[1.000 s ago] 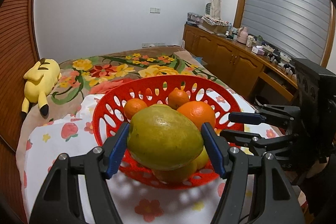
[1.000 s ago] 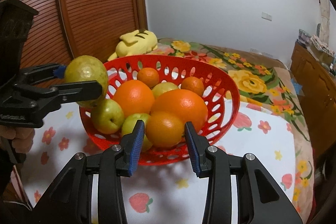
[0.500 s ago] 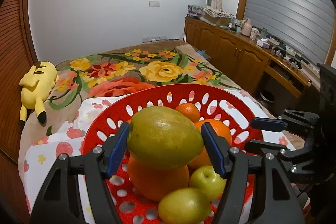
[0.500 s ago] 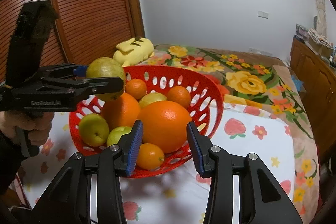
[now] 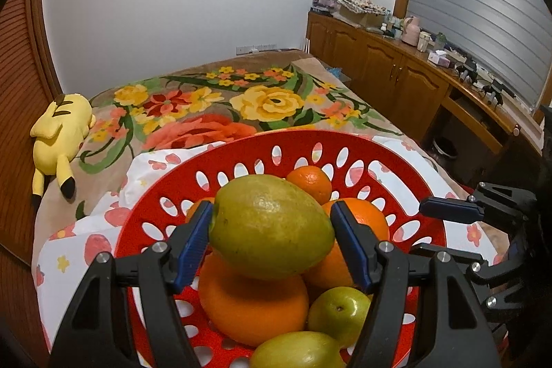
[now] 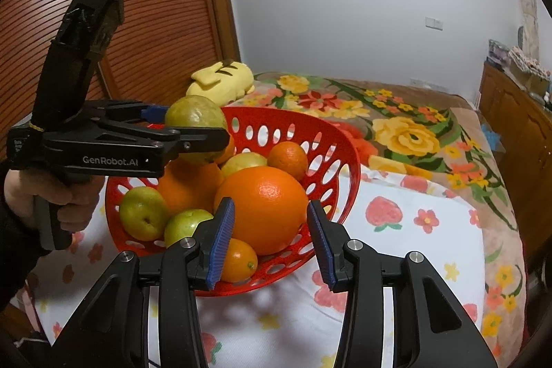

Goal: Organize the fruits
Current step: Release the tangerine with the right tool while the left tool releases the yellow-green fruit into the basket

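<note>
The left gripper has its blue-padded jaws clenched on a large yellow-green oval fruit, pads pressing both sides. In the right wrist view that fruit hangs over the far-left rim of the round red perforated plastic basket, and white lettering on the side of the left gripper reads "GenRobot.AI"; a hand grips its handle at the left.

The right gripper sits at the near edge of the basket with its jaws released and nothing pressed between the pads; the big round orange lies just beyond them inside the basket. Beside it are a second orange, a small mandarin, a tiny kumquat-like orange fruit and green round apples.

The basket stands on a white cloth printed with strawberries and flowers, laid over a floral blanket on the bed. A yellow plush toy lies at the far left.
</note>
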Demonstrator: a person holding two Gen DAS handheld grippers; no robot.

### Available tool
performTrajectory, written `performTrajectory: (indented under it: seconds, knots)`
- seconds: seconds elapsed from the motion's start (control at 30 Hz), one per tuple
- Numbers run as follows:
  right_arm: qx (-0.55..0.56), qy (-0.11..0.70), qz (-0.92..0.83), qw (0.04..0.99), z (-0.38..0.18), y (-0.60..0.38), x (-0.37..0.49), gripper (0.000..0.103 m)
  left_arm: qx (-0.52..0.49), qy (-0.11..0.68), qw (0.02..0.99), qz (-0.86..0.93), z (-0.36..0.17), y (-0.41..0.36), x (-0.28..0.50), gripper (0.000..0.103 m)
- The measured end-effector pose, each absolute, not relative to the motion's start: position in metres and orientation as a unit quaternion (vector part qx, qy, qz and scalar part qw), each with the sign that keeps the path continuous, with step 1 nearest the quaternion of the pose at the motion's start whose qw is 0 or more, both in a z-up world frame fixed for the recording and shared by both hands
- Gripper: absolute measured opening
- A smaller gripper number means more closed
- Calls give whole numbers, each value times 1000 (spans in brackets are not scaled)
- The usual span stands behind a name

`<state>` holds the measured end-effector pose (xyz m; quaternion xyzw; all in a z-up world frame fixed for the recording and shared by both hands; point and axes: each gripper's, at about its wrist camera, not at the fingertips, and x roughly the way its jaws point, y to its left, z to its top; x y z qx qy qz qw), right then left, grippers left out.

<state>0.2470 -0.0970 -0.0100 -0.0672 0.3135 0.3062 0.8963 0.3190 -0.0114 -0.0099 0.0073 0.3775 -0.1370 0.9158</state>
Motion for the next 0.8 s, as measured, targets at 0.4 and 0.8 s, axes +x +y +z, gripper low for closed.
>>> performTrajectory:
  seconds: [0.4,0.8]
  knots:
    - [-65,308,309,898,-8,-100,240,45,10,341,931,-127,11,-9,313,70]
    - [-48,286,285,914,1,-102,219,53,2,321,941,-107,9,3,259,71]
